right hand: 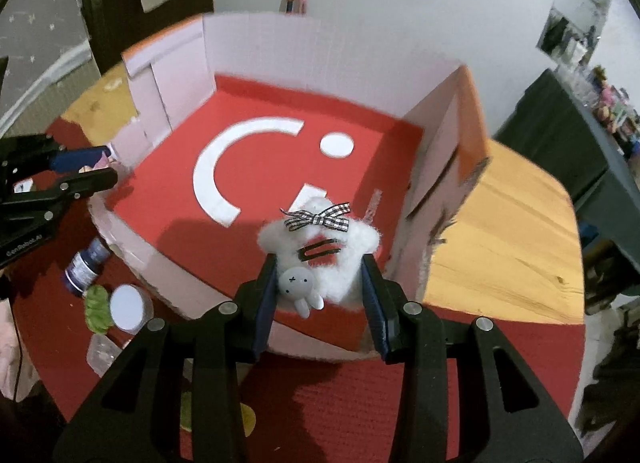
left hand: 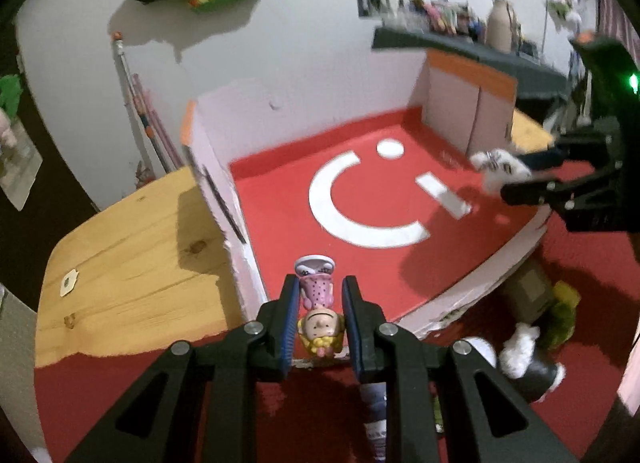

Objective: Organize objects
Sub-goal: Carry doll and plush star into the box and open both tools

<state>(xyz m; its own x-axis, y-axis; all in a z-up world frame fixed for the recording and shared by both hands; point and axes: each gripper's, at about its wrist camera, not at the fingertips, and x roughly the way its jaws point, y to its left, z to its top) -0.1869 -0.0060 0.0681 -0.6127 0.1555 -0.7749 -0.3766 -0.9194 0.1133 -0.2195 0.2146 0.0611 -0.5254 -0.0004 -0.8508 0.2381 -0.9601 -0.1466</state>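
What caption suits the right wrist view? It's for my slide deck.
Right gripper holds a fluffy white hair clip over the red-floored cardboard box.

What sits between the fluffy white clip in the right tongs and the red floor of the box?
Nothing visible. The right tongs hold the fluffy white clip already past the box's near wall, above bare red floor. The left tongs hover at the box's left edge, apart.

One box (right hand: 172, 275), one doll figurine (left hand: 319, 315), one fluffy white clip (right hand: 320, 251), one blue bottle (right hand: 82, 267), two grippers (left hand: 320, 327) (right hand: 320, 295)
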